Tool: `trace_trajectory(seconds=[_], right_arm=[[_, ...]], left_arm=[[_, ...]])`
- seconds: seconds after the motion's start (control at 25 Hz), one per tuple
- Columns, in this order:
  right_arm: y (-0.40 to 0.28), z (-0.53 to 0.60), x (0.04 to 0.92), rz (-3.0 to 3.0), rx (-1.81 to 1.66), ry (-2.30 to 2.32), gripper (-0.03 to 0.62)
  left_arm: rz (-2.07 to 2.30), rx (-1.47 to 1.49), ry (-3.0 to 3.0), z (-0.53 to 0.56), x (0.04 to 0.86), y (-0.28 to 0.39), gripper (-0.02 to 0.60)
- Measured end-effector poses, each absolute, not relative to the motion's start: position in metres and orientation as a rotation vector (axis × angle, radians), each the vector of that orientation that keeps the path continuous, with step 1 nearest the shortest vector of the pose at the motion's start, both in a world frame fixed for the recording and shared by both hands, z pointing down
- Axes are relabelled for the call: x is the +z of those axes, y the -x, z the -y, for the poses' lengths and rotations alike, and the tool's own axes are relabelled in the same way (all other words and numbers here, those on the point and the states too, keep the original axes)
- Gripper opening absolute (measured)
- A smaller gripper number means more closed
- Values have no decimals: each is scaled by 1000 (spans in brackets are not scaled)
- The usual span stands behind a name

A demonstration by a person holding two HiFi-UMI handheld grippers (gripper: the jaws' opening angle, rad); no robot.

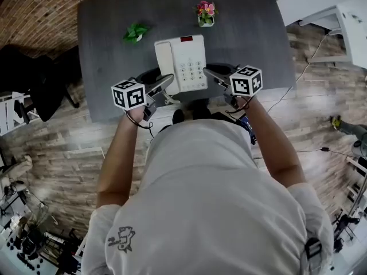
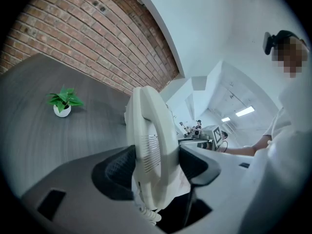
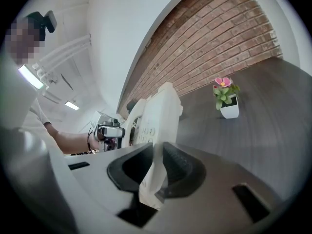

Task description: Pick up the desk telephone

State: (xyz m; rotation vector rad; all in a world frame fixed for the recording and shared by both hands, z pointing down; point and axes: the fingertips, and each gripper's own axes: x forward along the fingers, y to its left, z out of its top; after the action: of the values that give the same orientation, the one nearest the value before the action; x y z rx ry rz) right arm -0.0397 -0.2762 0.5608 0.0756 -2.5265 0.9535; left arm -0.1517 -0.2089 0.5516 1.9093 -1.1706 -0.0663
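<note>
Since both tongs already have a bite on it, the grab itself looks done. Left tongs (image 1: 165, 83) pinch the handset side of the white plastic push-button desk telephone (image 1: 186, 62), pads spread wide by the thick receiver. Right tongs (image 1: 212, 73) pinch the thin right-hand edge of its base, pads close together.

The telephone is mid-frame in the head view, keypad up, over the near part of the dark grey tabletop (image 1: 109, 22). Can't say from overhead whether it's clear of the surface, as there's no readable gap or shadow. My guess is it's at most just off.

Left to do, as I judge it: get it visibly clear and level, with the coiled white cord (image 2: 147, 213) not snagging.

Counts:
- 1 telephone
- 1 cord
- 2 tongs
- 1 tabletop
- 2 potted plants:
  - green leafy plant in a small white pot (image 1: 135, 32), upper left of the telephone
  - pink-flowered plant in a small white pot (image 1: 205, 13), above the telephone at top centre
</note>
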Motion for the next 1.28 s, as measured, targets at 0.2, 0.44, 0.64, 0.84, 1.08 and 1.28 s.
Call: trace_trajectory(seconds=[0.2,0.44,0.64,0.84,1.08,1.28], right_arm=[[39,271,550,2549,938,-106,72],[44,259,543,2559,919,-135,72],[47,243,539,2574,909,-176,71],[49,222,537,2590,912,-241,71],[31,189,531,2628,886,-326,70],[-3,166,529,2642,883,-380,71]], left_arm=[[1160,-56,-1938,205,542,152,298],[1140,-51,-1962,194,536,158,298],[1110,-43,-1985,181,535,163,298],[1074,-11,-2029,165,533,167,296],[1020,11,-2089,138,530,152,296],[990,22,-2124,120,528,121,296]])
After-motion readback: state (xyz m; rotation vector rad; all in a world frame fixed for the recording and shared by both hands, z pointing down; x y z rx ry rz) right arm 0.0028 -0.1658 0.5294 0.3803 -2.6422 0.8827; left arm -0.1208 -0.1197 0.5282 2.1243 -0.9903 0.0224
